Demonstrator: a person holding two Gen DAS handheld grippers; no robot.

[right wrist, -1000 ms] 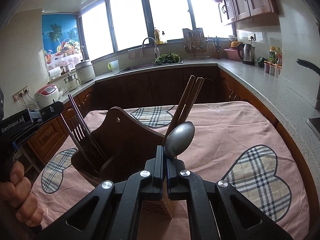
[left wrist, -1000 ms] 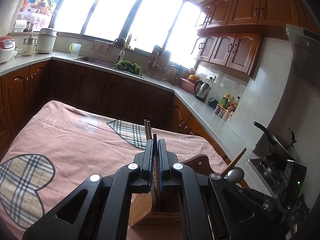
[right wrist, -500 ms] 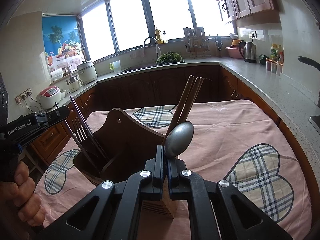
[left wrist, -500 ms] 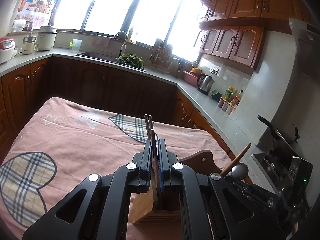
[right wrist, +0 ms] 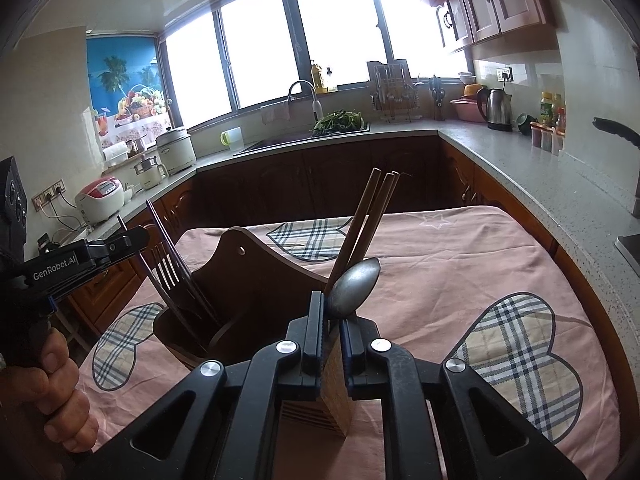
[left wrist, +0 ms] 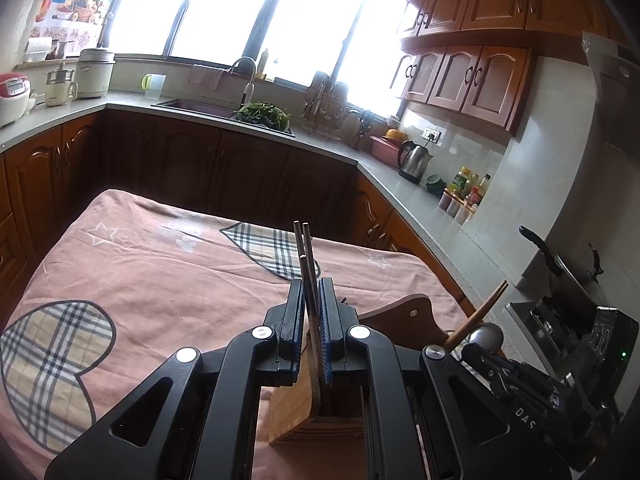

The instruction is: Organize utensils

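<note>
A wooden utensil holder [right wrist: 256, 280] stands on the pink tablecloth, its light bamboo front [left wrist: 296, 412] just below both grippers. My left gripper [left wrist: 310, 284] is opening. Dark chopsticks [left wrist: 305, 248] stand upright between its pads into the holder, with a thin gap beside them. My right gripper [right wrist: 331, 300] is opening too. The metal spoon [right wrist: 356, 284] rises between its pads, bowl up, and the pads no longer press on its handle. Brown chopsticks [right wrist: 368, 220] lean behind the spoon. Forks [right wrist: 168, 268] stand in the left compartment, beside the left gripper [right wrist: 132, 240].
A person's hand [right wrist: 52, 392] holds the left gripper's handle. The tablecloth [right wrist: 460, 280] with plaid hearts covers the table. Counters run around it, with a kettle [right wrist: 496, 110], a sink with greens [right wrist: 340, 120] and a pan [left wrist: 560, 268] on the stove at the right.
Both grippers' jaws have parted a little, around the dark chopsticks and around the spoon's handle. Neither hand has shifted, and the utensils stay standing in the holder.
</note>
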